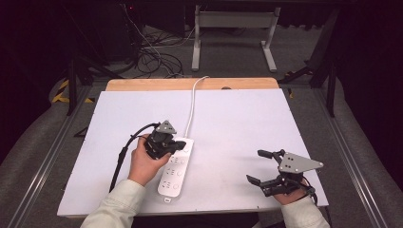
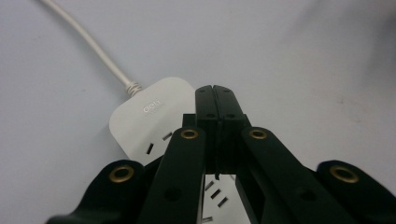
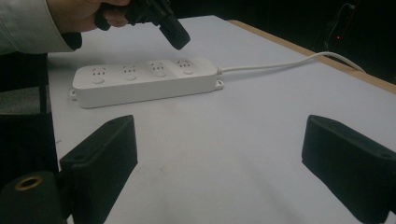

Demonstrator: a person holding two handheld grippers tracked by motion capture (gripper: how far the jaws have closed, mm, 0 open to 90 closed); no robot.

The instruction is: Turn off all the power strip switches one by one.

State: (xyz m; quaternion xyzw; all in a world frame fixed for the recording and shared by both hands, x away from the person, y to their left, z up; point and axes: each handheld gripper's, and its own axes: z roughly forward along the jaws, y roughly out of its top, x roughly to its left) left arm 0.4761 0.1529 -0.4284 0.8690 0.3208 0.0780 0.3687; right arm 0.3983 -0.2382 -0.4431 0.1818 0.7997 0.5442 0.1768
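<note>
closed fingers poised over the power strip

long white plastic power strip (image 1: 176, 166) lying flat on the white table (image 1: 247, 123), near its front edge, white cable (image 1: 192, 104) running away toward the far wooden edge. left gripper (image 1: 179, 145) hovering just above the strip's cable end, fingers (image 2: 217, 109) pressed together with nothing between, likely to poke a switch rather than grasp. right gripper (image 1: 259, 166) resting well right of the strip, fingers (image 3: 105, 154) spread wide, empty, apparently waiting. beyond the strip's table, dark room, grey floor, tangled cables.
</note>
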